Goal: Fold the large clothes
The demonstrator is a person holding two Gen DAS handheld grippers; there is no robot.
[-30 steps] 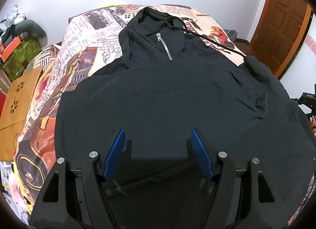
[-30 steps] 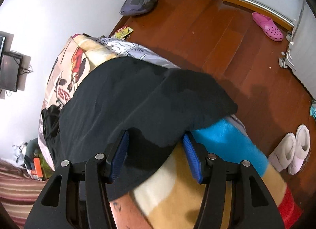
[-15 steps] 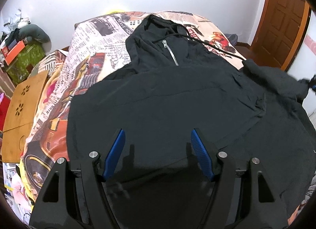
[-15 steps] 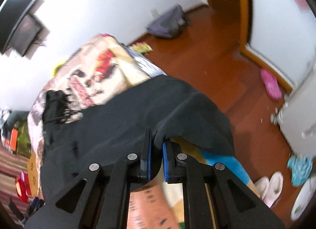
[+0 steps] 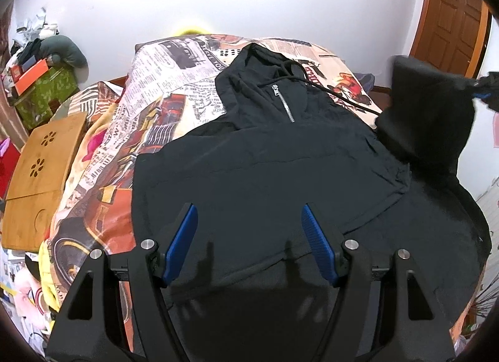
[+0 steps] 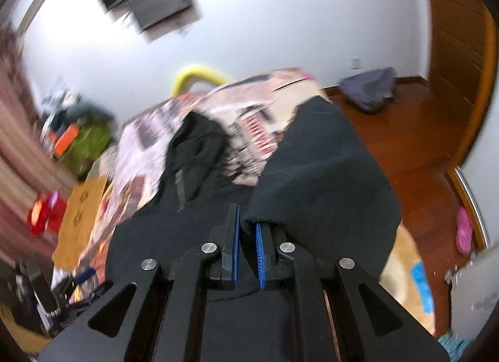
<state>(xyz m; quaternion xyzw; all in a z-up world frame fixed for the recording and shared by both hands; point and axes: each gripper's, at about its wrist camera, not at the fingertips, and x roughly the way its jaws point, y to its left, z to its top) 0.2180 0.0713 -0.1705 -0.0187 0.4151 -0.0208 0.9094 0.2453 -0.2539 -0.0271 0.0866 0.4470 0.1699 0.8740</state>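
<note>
The right claw (image 6: 247, 228) is pinched nearly closed on the black fabric of the hoodie's sleeve (image 6: 324, 175); its blue pads (image 6: 258, 253) show only a thin gap with cloth bunched between them. The jaws have just been closing, and the frames show the sleeve end caught in them. Gripping at the sleeve's end makes sense: it gives a handle on the longest loose part, so the whole sleeve hangs off the claw as a draped hump raised clear of the bed and can be swung over the body in one pass. In the left wrist view that raised sleeve (image 5: 427, 118) rises at the right edge, with the right claw (image 5: 482, 92) just visible at its tip.

The left claw (image 5: 249, 231) stands wide, nothing between its pads, hovering over the lower middle of the black hoodie (image 5: 268, 175). Probably it waits there to pin or smooth the torso while the sleeve comes across.

The hoodie lies front up on the bed (image 5: 162, 87), hood toward the wall, short zipper (image 5: 283, 103) and drawstring (image 5: 336, 97) showing, spread flat over a newspaper-print bedspread so its edges are easy to find. A wooden lap table (image 5: 40, 168) sits beside the bed on the left.
</note>
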